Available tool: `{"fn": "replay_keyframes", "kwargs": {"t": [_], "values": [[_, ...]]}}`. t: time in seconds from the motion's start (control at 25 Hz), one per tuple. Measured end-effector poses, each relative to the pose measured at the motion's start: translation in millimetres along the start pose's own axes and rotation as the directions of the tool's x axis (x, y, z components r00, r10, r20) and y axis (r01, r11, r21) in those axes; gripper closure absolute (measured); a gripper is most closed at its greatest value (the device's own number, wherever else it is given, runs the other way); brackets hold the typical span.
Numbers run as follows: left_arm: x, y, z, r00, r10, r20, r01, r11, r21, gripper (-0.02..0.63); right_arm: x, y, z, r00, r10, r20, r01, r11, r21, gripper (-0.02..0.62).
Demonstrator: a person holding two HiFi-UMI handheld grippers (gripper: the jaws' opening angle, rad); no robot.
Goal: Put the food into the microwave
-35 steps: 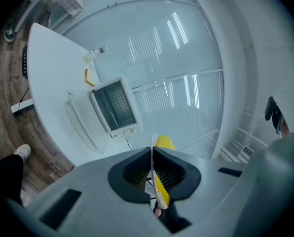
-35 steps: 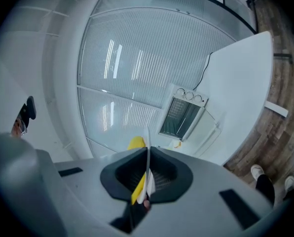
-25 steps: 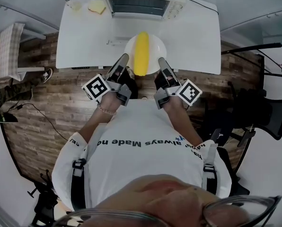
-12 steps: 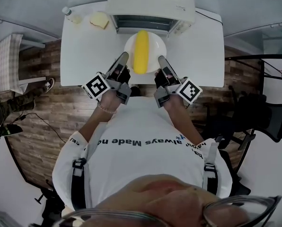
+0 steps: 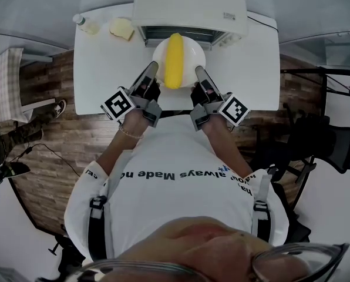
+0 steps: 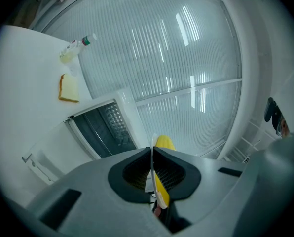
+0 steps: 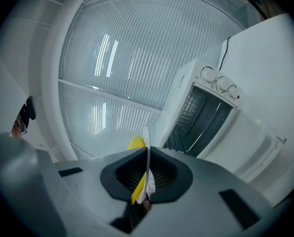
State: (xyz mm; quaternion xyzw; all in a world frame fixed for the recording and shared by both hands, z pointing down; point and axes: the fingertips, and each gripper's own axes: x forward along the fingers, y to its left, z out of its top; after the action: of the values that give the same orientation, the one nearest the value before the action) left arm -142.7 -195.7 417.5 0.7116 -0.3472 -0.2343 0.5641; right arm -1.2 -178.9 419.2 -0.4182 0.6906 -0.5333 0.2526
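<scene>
A white plate (image 5: 187, 53) carries a yellow banana (image 5: 173, 60) and is held up in front of the white microwave (image 5: 189, 4), whose door hangs open. My left gripper (image 5: 152, 69) is shut on the plate's left rim and my right gripper (image 5: 197, 72) is shut on its right rim. In the left gripper view the plate's rim (image 6: 152, 163) is pinched edge-on between the jaws with the banana (image 6: 163, 143) beyond it and the dark oven cavity (image 6: 103, 128) to the left. The right gripper view shows the plate rim (image 7: 147, 147), the banana (image 7: 136, 143) and the open microwave (image 7: 201, 115).
On the white table (image 5: 98, 63), a slice of bread (image 5: 121, 28) and a small bottle (image 5: 86, 23) lie at the back left. The open microwave door (image 7: 250, 144) juts out low in front of the cavity. A black chair (image 5: 322, 140) stands right of the table.
Both grippers have carried the plate with the banana forward, from the table's near edge up to the microwave's opening.
</scene>
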Motion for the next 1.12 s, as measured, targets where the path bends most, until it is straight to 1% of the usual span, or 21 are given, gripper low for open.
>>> {"fn": "replay_keyframes", "kwargs": {"t": [0.2, 0.36, 0.44, 0.52, 0.76, 0.88, 1.04, 1.12], "values": [[7.2, 2.3, -1.7, 1.000, 0.013, -0.012, -0.013, 0.999, 0.035, 0.588, -0.4, -4.1, 7.6, 1.000, -0.008, -0.001, 0.008, 1.000, 0.010, 0.574], [17.8, -2.8, -11.2, 1.000, 0.009, 0.002, -0.009, 1.000, 0.007, 0.588, -4.5, -8.2, 20.5, 1.000, -0.003, -0.008, 0.003, 1.000, 0.013, 0.574], [21.7, -4.1, -14.9, 1.000, 0.021, 0.004, -0.021, 0.999, 0.036, 0.588, -7.1, -10.0, 27.3, 1.000, 0.001, -0.016, -0.001, 1.000, 0.016, 0.574], [26.5, -7.5, -21.1, 1.000, 0.027, 0.011, -0.027, 0.999, 0.047, 0.588, -12.0, -12.8, 34.5, 1.000, 0.000, -0.026, 0.001, 1.000, 0.019, 0.574], [40.5, -15.7, -41.3, 0.998, 0.044, 0.034, -0.045, 0.998, 0.032, 0.588, -24.1, -17.9, 56.6, 0.999, 0.007, -0.050, -0.006, 1.000, 0.026, 0.574], [46.2, -20.2, -45.8, 0.998, 0.033, 0.045, -0.033, 0.999, 0.003, 0.588, -25.6, -19.3, 62.0, 0.998, 0.014, -0.055, -0.012, 1.000, 0.027, 0.574], [48.3, -21.4, -46.4, 0.998, 0.030, 0.052, -0.029, 1.000, -0.010, 0.588, -23.7, -20.6, 63.3, 0.998, 0.020, -0.057, -0.018, 0.999, 0.032, 0.574], [47.1, -18.6, -45.8, 0.998, 0.044, 0.046, -0.045, 0.999, 0.020, 0.588, -24.2, -21.7, 62.7, 0.998, 0.020, -0.058, -0.018, 0.999, 0.042, 0.574]]}}
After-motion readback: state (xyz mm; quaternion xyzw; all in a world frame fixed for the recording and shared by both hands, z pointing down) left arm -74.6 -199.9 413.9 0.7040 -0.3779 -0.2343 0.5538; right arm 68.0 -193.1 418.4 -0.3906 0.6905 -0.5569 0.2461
